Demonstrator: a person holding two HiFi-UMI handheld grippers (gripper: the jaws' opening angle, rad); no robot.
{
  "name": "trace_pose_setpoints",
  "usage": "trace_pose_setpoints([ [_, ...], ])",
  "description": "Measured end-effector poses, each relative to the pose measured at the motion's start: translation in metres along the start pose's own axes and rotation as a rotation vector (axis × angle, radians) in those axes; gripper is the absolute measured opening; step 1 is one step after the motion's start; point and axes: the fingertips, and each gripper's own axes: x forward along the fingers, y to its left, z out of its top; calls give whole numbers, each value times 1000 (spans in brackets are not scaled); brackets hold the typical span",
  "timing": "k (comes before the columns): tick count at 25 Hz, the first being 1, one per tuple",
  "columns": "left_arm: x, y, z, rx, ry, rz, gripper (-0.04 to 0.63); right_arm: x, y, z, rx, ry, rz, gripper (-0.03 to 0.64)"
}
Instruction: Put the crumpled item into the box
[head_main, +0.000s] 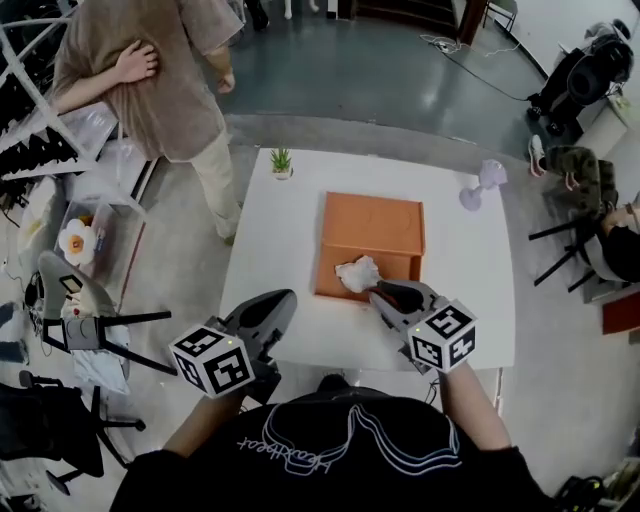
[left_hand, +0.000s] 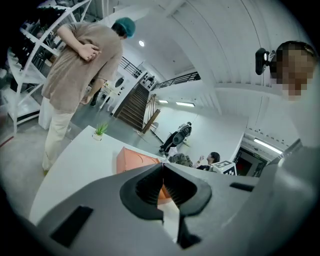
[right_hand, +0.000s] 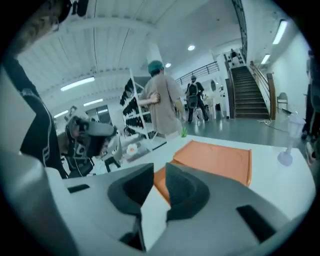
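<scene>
An orange box (head_main: 370, 225) sits in the middle of the white table (head_main: 270, 240). The crumpled white item (head_main: 358, 273) lies inside the box's outline, at its near edge. My right gripper (head_main: 380, 291) points at the item from the right, its tips right beside it; I cannot tell if they touch. In the right gripper view the right gripper (right_hand: 160, 171) stands open by a narrow gap with nothing between the pads, and the box (right_hand: 215, 157) shows beyond. My left gripper (head_main: 287, 299) hovers at the table's near left edge. The left gripper (left_hand: 162, 167) is shut and empty.
A small potted plant (head_main: 281, 162) stands at the table's far left corner and a pale purple fan (head_main: 482, 182) at the far right. A person (head_main: 150, 75) stands beyond the table's left side, next to racks. Another person (head_main: 615, 245) sits at the right. Chairs (head_main: 90, 310) stand at the left.
</scene>
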Motion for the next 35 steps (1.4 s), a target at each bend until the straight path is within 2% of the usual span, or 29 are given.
trace_pose_setpoints([
  [2,-2,-10,-2,7,-2,-21,6,-19,17,15,79,-103,33,3],
  [4,-5,-21,-5,15,-4,-43,6,-36,33,26,134,-185,67,3],
  [9,-18,-50,-14,37,-4,-101,6,-75,73,42,190,-332,137,3],
  [12,-27,-67,-20,59,-1,-135,6,-95,93,48,140,-389,137,3],
  [18,-40,-91,-29,85,-6,-180,6,-110,115,37,37,-397,91,3],
  [25,-49,-103,-38,97,0,-194,6,-118,122,24,61,-396,78,3],
  [30,-50,-105,-42,96,13,-193,6,-118,124,16,17,-369,46,3],
  [35,-47,-101,-43,95,14,-193,6,-114,120,13,35,-358,54,3],
])
